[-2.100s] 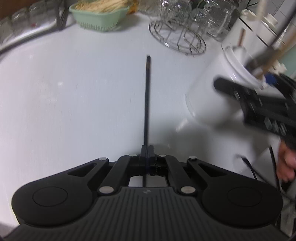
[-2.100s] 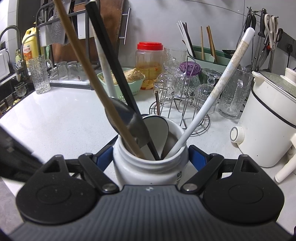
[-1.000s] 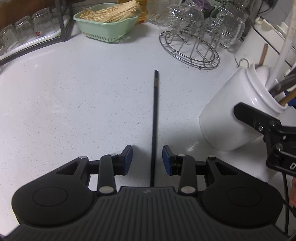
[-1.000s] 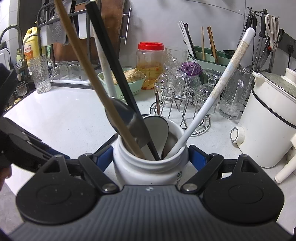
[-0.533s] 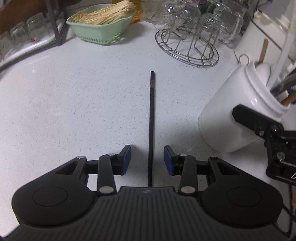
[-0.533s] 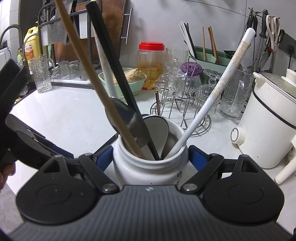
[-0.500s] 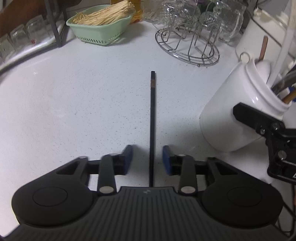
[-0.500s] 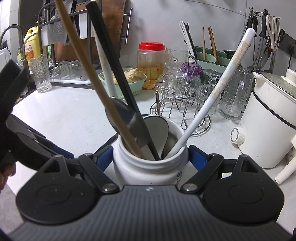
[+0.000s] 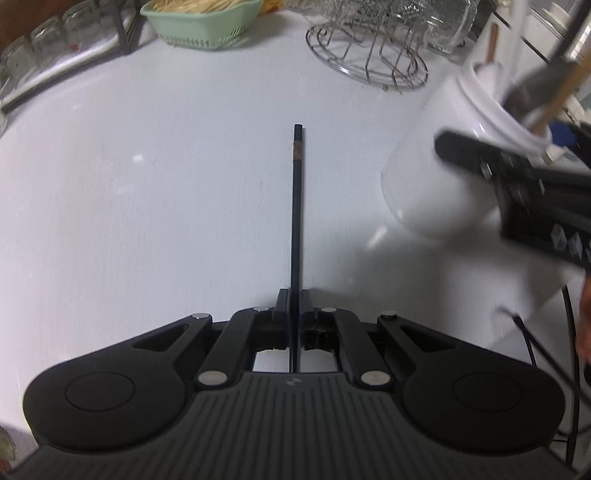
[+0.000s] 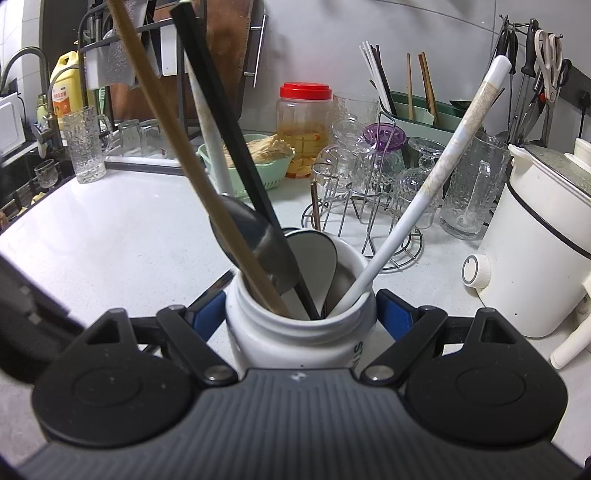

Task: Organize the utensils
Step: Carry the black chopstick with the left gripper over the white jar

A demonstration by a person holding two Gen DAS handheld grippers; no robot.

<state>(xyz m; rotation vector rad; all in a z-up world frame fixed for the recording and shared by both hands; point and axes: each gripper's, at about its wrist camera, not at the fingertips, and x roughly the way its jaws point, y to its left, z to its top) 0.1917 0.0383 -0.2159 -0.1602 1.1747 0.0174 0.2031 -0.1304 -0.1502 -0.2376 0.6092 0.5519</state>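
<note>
A thin black chopstick [image 9: 296, 206] points straight away from me over the white counter. My left gripper [image 9: 294, 308] is shut on its near end. To the right stands the white utensil jar [image 9: 447, 166], blurred in the left wrist view. My right gripper [image 10: 301, 314] is shut on that white jar [image 10: 295, 336], one blue pad on each side. Inside the jar lean a wooden handle [image 10: 177, 147], a black handle [image 10: 225, 133], a white chopstick [image 10: 439, 177] and a metal spoon [image 10: 251, 236]. The right gripper's body [image 9: 535, 192] shows dark at the right of the left wrist view.
A wire glass rack [image 9: 369, 55] and a green basket of sticks [image 9: 203, 22] stand at the back. A white cooker [image 10: 543, 240] sits right of the jar. A red-lidded jar [image 10: 304, 129], glasses and a dish rack line the wall. A hand [image 9: 583, 321] shows at the right edge.
My left gripper's jaws have closed from wide apart onto the black chopstick, and that view has shifted and blurred. The right gripper and the jar have not moved.
</note>
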